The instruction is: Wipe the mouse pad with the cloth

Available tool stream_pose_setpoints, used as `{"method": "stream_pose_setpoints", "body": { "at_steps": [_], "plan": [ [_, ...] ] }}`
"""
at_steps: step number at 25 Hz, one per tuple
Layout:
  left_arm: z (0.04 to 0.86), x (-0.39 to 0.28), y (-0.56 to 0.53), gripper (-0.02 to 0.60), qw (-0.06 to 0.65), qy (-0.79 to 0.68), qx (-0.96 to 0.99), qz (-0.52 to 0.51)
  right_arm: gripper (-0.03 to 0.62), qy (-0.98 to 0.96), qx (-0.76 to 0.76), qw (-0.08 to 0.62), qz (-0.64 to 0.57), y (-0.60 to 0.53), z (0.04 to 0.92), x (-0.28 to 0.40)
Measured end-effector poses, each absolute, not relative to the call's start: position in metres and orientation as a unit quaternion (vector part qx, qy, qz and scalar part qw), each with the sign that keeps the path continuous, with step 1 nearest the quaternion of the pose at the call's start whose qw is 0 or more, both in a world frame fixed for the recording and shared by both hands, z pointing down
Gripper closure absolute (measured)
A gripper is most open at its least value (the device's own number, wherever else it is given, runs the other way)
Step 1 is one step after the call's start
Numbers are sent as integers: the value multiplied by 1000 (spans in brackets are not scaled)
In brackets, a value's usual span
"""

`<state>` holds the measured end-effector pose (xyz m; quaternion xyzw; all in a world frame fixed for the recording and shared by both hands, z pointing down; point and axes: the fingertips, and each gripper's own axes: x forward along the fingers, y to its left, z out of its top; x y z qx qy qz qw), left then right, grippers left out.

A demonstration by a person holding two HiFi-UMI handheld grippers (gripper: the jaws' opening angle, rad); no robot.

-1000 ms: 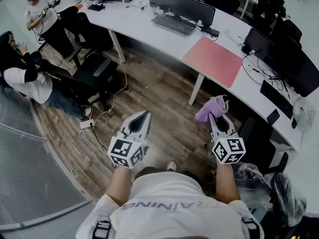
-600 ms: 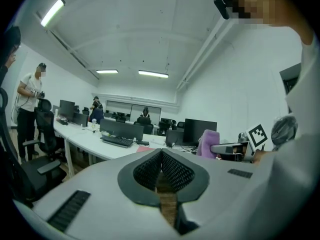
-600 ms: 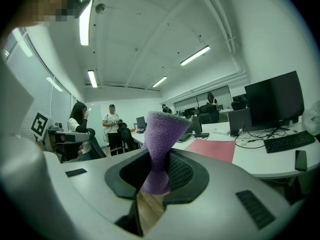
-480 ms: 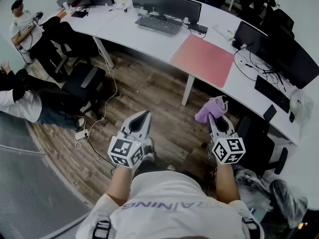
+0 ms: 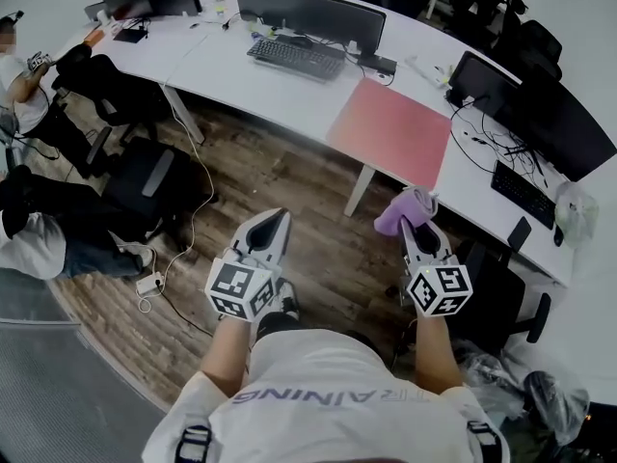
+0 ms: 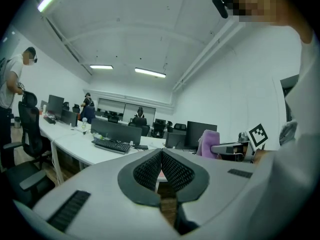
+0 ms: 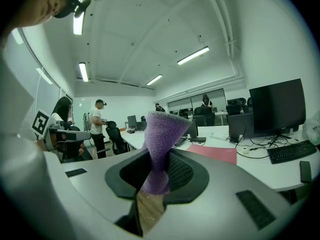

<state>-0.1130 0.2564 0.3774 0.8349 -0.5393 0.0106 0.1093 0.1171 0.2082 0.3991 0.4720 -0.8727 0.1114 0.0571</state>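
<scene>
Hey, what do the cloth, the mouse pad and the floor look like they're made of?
The cloth is purple with a fuzzy nap and folds softly, so it is likely microfibre or terry.
The mouse pad is a pink, flat, matte sheet, perhaps fabric-topped or leatherette; I can't tell which.
The floor shows brown grained planks, either wood or wood-look laminate.

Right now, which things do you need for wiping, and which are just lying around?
For the job: purple cloth in the right gripper; pink mouse pad.
Just lying about: keyboard; monitor; office chair; power strip.
</scene>
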Motion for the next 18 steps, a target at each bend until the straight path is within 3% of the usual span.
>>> {"method": "stream_pose_setpoints", "body": {
  "at_steps": [18],
  "plan": [
    [387,-211,136,551,119,-489,864,-1,493,-841,527,75,95,120,397,26]
  ]
}}
